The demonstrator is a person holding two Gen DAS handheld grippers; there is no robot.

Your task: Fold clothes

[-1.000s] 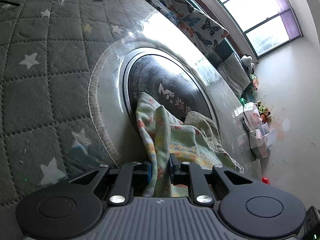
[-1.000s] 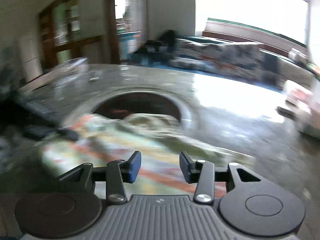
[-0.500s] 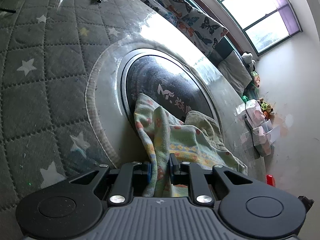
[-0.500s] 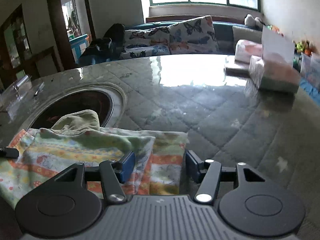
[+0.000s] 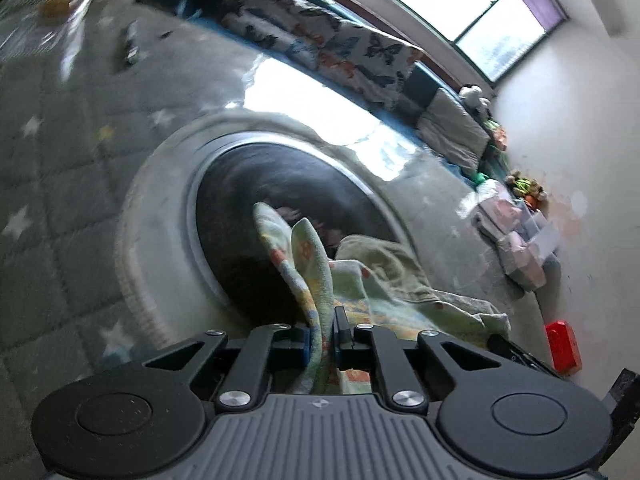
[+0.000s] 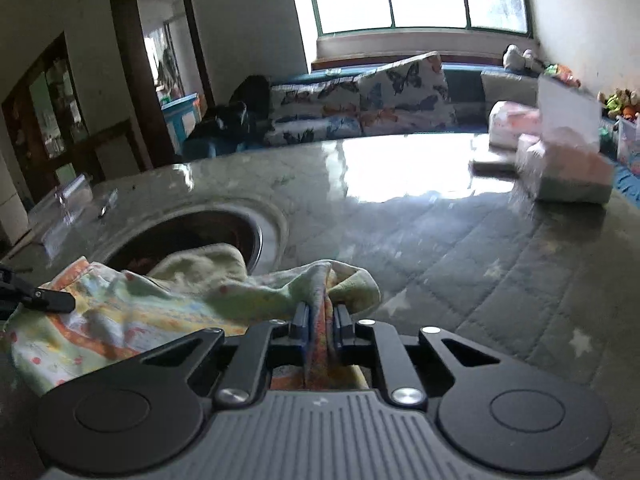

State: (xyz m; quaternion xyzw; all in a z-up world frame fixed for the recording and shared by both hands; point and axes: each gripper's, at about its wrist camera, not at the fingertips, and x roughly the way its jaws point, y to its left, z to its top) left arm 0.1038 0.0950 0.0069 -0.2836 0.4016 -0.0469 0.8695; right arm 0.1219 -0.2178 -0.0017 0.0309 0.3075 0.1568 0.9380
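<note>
Terry cloth, pale green with orange and yellow print: your garment (image 6: 152,312) lies bunched on the quilted table cover (image 6: 500,280), part draped over the round dark well (image 5: 280,200). Your left gripper (image 5: 322,334) and right gripper (image 6: 321,326) each pinch an edge, likely to spread it taut.

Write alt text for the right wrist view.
The right tool is shut on a bunched edge of a pastel patterned cloth lying on a quilted star-print table, beside a round dark recess; a butterfly-print sofa stands behind.
</note>
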